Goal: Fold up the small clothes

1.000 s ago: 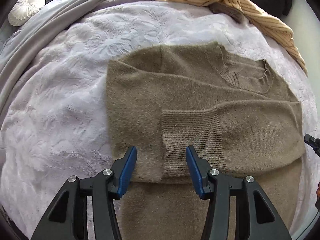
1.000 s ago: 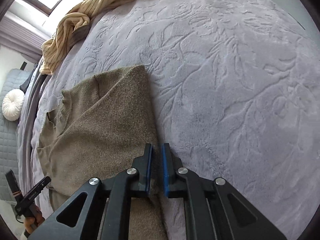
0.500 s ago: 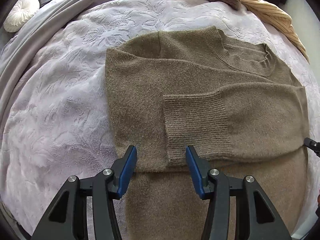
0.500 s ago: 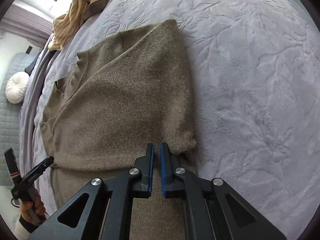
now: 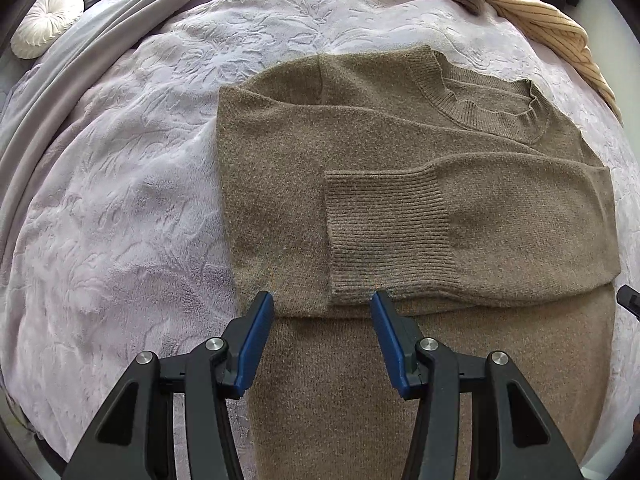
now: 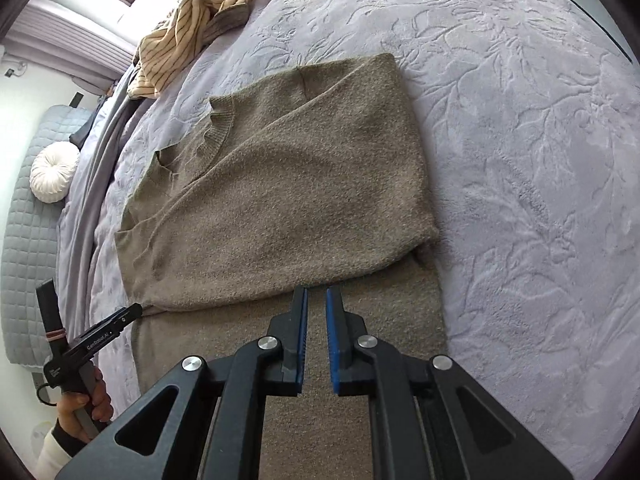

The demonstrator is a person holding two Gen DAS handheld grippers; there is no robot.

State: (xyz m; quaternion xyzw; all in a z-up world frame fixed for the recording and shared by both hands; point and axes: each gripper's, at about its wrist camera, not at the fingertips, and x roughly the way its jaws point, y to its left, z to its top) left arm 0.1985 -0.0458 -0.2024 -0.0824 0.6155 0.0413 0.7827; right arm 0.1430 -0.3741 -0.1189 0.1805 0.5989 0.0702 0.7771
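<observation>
**Sweater half folded, bottom fold up next**

The sweater [image 5: 400, 200] lies mid-frame on the bed [image 5: 120, 220], sleeves crossed over the chest. Left tongs [image 5: 322, 308] hover spread over the cuff [image 5: 384, 236], holding nothing. Right tongs [image 6: 316, 300] are nearly pressed together, easing apart, empty. Best bet: both grab the hem at its corners and lift evenly, so the sleeves don't slide. The left tool's handle, lower left in the right view, reads something like "Genrobot.AI".

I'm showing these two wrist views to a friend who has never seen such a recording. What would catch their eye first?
Most likely the brown sweater, lying flat mid-bed on the embossed lilac bedspread with both sleeves folded across its chest. Next, the blue-padded hand-held grippers at the bottom of each view: the left hand-held gripper open above the sweater, the right hand-held gripper opening slightly, empty. A striped yellow garment lies crumpled at the far edge.
</observation>
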